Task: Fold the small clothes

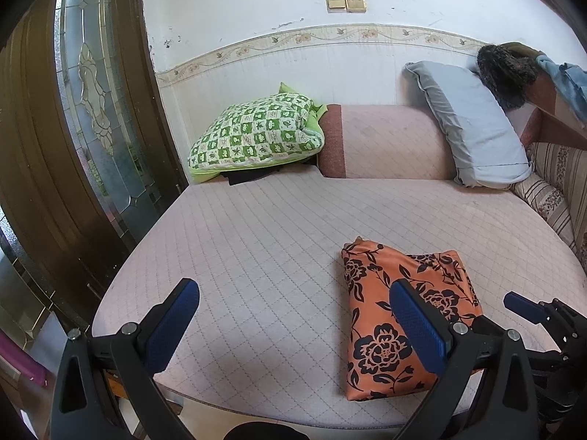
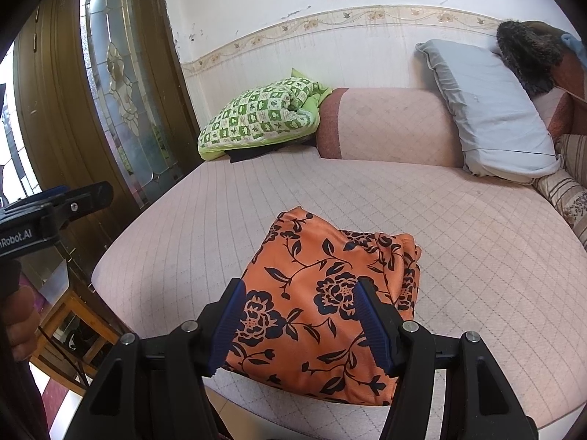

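Observation:
An orange garment with black flowers [image 1: 396, 315] lies folded into a compact rectangle near the front edge of the pink quilted bed [image 1: 264, 242]. It also shows in the right wrist view [image 2: 323, 300]. My left gripper [image 1: 293, 293] is open and empty, above the bed, with its right finger over the garment's near part. My right gripper [image 2: 299, 291] is open and empty, hovering just above the folded garment. The right gripper's blue tip also shows in the left wrist view [image 1: 524, 306], to the right of the garment.
A green checked quilt [image 1: 256, 134] lies at the back left. A pink bolster [image 1: 385, 143] and a grey pillow [image 1: 473, 124] lean at the back. A striped cushion [image 1: 554, 187] lines the right side. A wooden glass-panelled door [image 1: 91, 110] stands left.

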`<state>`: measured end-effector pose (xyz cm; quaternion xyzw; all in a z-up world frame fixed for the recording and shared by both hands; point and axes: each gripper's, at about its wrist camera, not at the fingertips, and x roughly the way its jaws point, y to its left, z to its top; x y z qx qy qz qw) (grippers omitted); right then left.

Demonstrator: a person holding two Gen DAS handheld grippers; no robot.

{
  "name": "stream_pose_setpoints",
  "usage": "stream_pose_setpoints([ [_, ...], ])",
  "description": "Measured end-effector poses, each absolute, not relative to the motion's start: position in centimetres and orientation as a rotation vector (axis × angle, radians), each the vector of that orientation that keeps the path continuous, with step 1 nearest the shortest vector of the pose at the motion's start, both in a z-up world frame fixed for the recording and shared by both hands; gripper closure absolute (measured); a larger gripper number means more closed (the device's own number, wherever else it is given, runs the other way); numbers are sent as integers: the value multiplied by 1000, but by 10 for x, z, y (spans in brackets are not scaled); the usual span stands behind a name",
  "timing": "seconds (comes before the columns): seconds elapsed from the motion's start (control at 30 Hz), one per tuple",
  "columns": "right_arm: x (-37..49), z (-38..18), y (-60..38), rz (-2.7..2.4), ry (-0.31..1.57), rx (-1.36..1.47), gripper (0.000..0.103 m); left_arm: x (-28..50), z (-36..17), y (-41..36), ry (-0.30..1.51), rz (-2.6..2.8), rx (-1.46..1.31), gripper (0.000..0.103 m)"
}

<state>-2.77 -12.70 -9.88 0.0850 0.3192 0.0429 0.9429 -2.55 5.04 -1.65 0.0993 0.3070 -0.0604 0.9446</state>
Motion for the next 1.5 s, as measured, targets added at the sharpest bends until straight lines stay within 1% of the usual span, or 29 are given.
stream_pose_setpoints([
  [1.5,-7,-104,-116,74,683,164,39,-6,-29,58,658,-170,172,0],
])
